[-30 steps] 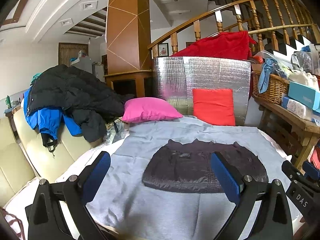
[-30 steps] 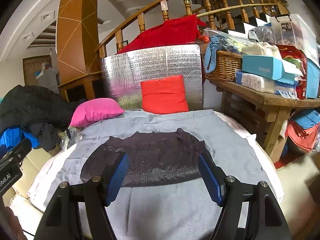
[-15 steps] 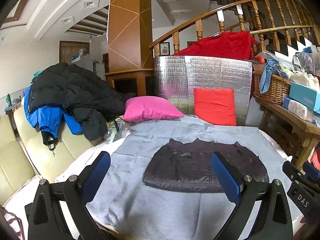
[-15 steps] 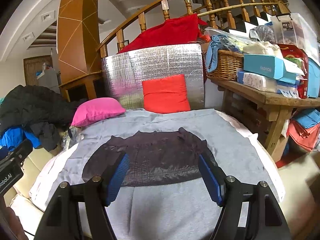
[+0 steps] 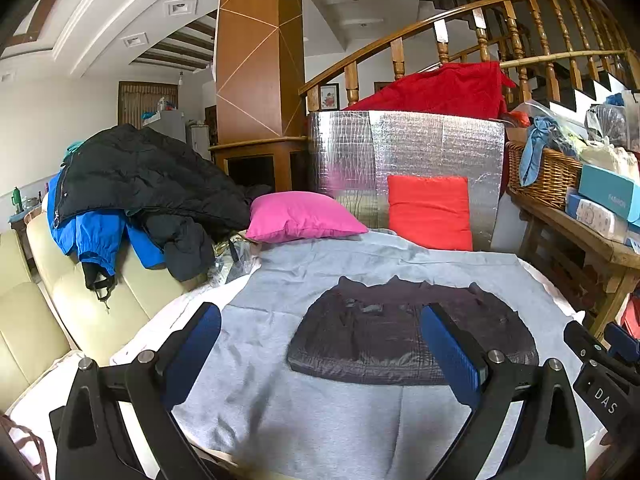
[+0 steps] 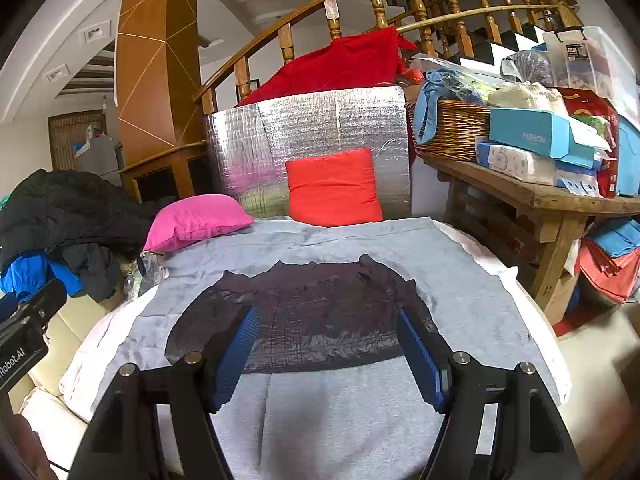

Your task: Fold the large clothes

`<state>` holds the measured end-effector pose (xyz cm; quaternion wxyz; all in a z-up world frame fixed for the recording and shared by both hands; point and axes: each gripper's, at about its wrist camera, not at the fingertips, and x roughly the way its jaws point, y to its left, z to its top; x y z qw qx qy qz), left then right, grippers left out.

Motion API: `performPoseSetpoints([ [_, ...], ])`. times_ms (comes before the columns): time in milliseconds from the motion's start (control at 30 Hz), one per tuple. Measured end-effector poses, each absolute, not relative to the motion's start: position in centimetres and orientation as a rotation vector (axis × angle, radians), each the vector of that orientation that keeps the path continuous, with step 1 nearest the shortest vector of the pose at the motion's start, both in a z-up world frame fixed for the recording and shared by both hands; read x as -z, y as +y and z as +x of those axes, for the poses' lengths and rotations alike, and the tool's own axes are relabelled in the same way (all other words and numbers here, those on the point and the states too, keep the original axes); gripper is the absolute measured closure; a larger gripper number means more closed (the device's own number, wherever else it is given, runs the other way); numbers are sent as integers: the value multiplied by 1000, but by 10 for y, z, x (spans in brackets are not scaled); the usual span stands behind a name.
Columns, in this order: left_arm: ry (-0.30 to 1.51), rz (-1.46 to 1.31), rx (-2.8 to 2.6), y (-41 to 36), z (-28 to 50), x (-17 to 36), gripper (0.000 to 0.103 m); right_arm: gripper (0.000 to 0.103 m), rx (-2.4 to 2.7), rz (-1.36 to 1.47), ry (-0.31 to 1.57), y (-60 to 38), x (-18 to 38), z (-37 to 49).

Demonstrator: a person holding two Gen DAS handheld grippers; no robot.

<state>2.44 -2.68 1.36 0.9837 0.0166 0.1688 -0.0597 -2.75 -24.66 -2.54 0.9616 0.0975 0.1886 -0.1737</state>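
Observation:
A dark quilted jacket (image 5: 400, 332) lies folded flat on a grey cloth (image 5: 320, 420) that covers the table; it also shows in the right wrist view (image 6: 316, 316). My left gripper (image 5: 320, 320) is open and empty, held above the near edge of the cloth, short of the jacket's left part. My right gripper (image 6: 326, 320) is open and empty, held over the near edge, with the jacket seen between its blue pads (image 6: 420, 356). Neither gripper touches the jacket.
A pile of black and blue coats (image 5: 132, 192) lies on a cream sofa (image 5: 52, 320) at the left. A pink pillow (image 5: 300, 216) and a red cushion (image 5: 430, 212) sit at the back before a silver foil panel (image 5: 404, 152). A wooden bench with basket and boxes (image 6: 532, 152) stands right.
Both views shift very slightly, as if the grippers drifted a little. The jacket has not moved and both grippers stay open.

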Motion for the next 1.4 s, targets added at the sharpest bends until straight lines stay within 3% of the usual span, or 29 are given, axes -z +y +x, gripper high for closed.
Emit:
performPoseSetpoints([
  [1400,324,0,124,-6,22,-14,3,28,332,141,378,-230,19,-21],
])
